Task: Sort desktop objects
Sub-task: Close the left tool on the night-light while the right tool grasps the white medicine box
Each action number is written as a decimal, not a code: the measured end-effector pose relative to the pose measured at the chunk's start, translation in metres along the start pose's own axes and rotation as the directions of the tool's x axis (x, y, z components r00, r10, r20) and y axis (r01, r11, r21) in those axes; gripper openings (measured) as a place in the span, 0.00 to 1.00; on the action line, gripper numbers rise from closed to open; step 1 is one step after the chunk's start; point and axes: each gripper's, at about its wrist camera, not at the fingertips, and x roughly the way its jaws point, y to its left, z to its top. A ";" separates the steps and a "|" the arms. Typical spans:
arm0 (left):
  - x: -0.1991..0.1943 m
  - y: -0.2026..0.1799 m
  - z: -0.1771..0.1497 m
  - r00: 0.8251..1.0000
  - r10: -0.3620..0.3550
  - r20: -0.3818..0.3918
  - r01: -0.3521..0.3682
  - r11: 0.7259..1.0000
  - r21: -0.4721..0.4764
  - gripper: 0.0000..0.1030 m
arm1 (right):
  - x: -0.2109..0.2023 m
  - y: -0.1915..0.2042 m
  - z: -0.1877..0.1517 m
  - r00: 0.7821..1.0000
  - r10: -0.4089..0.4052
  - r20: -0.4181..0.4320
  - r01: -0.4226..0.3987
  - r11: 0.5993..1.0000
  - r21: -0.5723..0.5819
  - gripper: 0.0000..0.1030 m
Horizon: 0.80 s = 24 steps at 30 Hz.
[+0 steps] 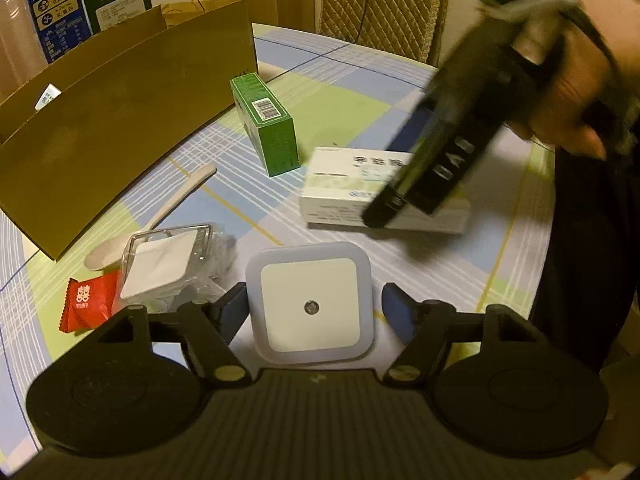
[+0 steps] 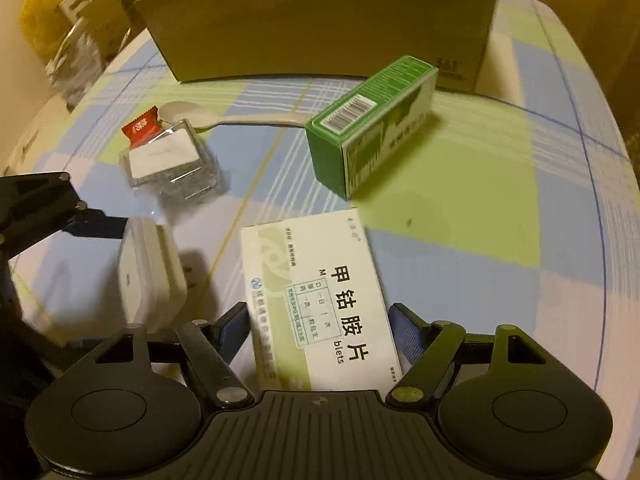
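Note:
My left gripper [image 1: 310, 308] is open, its blue-padded fingers on either side of a white square night light [image 1: 312, 302] on the table; the light also shows in the right wrist view [image 2: 150, 272]. My right gripper [image 2: 320, 326] is open around a white medicine box [image 2: 316, 300], which also shows in the left wrist view [image 1: 344, 192]. A green box [image 1: 266, 124] [image 2: 372, 128] lies beyond. A clear plastic case [image 1: 160, 264] [image 2: 168, 160], a red candy packet [image 1: 86, 304] [image 2: 140, 128] and a white spoon [image 1: 160, 216] [image 2: 224, 116] lie to the left.
A large open cardboard box [image 1: 120, 112] [image 2: 320, 20] stands at the table's far side. The checked tablecloth [image 2: 480, 200] covers a round table. Packages and a blue carton [image 1: 56, 8] sit behind the box. My right hand and its gripper body [image 1: 460, 132] reach over the medicine box.

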 end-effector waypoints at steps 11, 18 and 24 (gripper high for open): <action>0.007 -0.008 -0.002 0.995 0.103 -0.011 -0.104 0.993 -0.053 0.64 | 0.001 0.006 -0.017 0.998 -0.050 0.037 0.052 0.997 -0.049 0.72; 0.011 -0.010 -0.001 0.991 0.131 -0.025 -0.133 0.985 -0.110 0.60 | 0.001 0.004 -0.021 0.998 -0.042 0.047 0.044 0.998 -0.035 0.73; 0.013 -0.007 0.000 0.992 0.123 -0.030 -0.126 0.979 -0.158 0.60 | 0.000 0.003 -0.022 0.997 -0.042 0.063 0.044 0.998 -0.037 0.73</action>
